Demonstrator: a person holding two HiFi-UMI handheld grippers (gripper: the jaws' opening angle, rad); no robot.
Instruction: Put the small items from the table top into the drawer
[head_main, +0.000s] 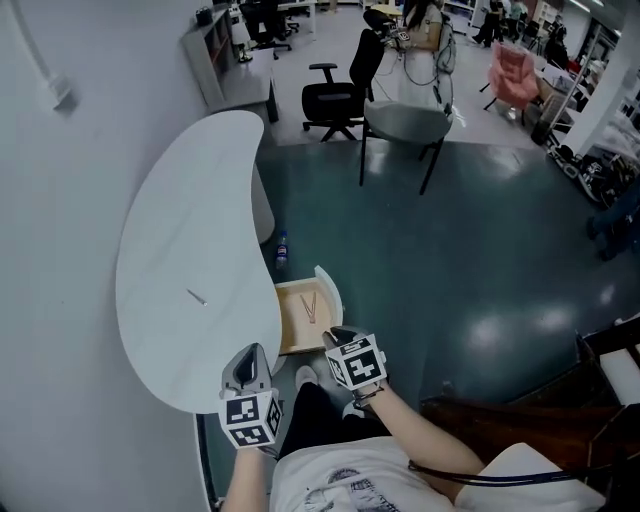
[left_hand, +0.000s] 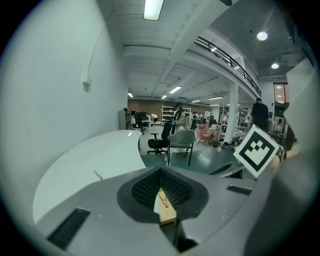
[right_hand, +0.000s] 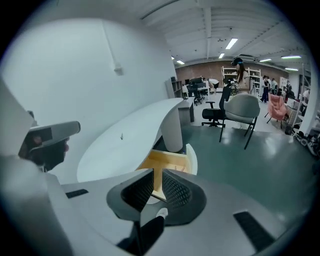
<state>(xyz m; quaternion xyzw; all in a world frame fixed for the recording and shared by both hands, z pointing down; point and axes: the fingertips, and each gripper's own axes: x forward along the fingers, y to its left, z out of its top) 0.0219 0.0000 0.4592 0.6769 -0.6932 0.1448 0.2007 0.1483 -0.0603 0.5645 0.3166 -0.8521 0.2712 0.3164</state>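
A thin small pin (head_main: 196, 296) lies alone on the white kidney-shaped table (head_main: 190, 200); it also shows in the left gripper view (left_hand: 98, 174) and the right gripper view (right_hand: 121, 136). The wooden drawer (head_main: 293, 332) stands pulled out at the table's right edge, with thin sticks (head_main: 309, 306) lying in it. My left gripper (head_main: 252, 350) hovers over the table's near end, jaws together and empty (left_hand: 160, 172). My right gripper (head_main: 340, 336) hangs just in front of the drawer (right_hand: 170, 161). Its jaws stand slightly apart with nothing between them (right_hand: 154, 175).
A wall runs along the table's left side. Across the green floor stand a black office chair (head_main: 335, 95) and a grey chair (head_main: 405, 125). A small bottle (head_main: 281, 250) sits on the floor by the table's leg. My legs are under the grippers.
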